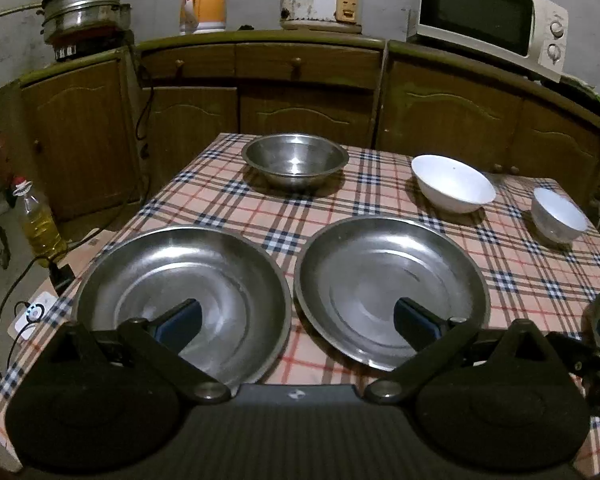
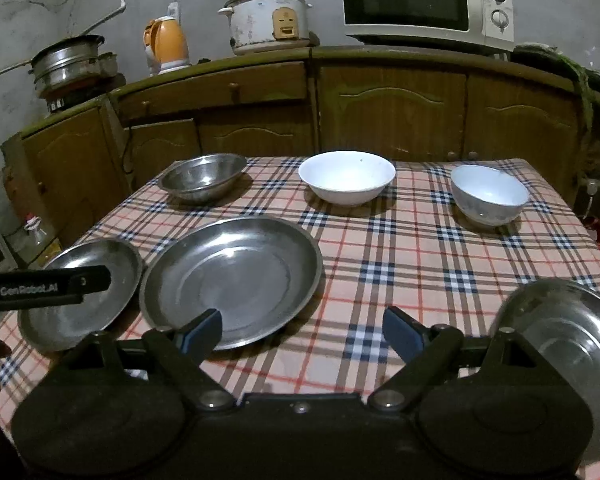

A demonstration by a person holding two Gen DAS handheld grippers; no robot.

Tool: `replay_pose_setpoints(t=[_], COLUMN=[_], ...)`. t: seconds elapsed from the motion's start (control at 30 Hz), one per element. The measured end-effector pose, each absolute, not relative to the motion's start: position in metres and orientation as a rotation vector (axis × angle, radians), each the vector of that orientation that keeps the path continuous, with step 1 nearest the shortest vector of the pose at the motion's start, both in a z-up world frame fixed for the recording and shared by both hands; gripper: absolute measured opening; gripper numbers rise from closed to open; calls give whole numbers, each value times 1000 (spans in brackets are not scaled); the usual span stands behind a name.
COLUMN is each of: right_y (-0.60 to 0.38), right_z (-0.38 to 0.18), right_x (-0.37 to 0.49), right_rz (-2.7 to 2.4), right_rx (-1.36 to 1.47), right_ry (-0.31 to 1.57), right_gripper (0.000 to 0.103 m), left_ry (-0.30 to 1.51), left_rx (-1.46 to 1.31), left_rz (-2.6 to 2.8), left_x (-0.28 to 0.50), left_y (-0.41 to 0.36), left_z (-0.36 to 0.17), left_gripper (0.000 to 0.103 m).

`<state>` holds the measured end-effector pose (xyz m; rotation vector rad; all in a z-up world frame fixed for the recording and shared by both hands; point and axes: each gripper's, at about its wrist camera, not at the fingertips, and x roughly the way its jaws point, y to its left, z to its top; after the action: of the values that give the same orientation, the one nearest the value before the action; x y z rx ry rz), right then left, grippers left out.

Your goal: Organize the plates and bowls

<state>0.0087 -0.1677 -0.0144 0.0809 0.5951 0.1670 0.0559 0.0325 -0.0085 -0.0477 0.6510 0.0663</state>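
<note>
Here, left hand-held gripper (image 1: 298, 322) released, two steel plates (image 1: 228, 264) just beyond, untouched

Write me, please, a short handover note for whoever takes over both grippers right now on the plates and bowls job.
Left gripper: jaws wide open, nothing held, hovering over the near edge between the two steel plates.
Right gripper: jaws wide open, nothing held, over bare checked tablecloth.
Near row: left steel plate, middle steel plate, a third steel dish at the near right corner.
Far row: steel bowl, large white bowl, small white bowl.
Done: nothing stacked yet; every piece sits apart.
Left: gather the plates together and nest the bowls.
</note>
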Motion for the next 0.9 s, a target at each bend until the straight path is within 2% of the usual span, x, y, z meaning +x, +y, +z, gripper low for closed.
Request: replay_pose_setpoints(t=[0.57,0.67,0.7,0.73,0.77,0.8,0.83,0.9], right_y=[-160,-156,-155,-157,-156,-156,-156,-158], right_z=[-62,-68,-70,-70,-73,-75,-77,-81], right_x=[123,135,138,141,145,147,149,153], right_rz=[142,142,147,155,155,152,155,165], right_rx=[116,121,127,134,136,136,138,153], right_ry=[692,697,704,713,724,735,744,751], right_gripper=[102,98,92,82,78,67,49,22], left_ry=[673,674,677,680,683,684,683,679], left_rx=[-47,-43,-42,-41,-40,-36,-31,-23], left_rz=[96,97,100,100,99,98,100,104], left_x=[90,94,96,99,101,103,105,109], left_y=[38,38,39,39,39,39,38,38], left_z=[-20,-23,-24,-25,-25,-26,-27,-28], left_gripper=[103,103,103,103,103,103,103,103])
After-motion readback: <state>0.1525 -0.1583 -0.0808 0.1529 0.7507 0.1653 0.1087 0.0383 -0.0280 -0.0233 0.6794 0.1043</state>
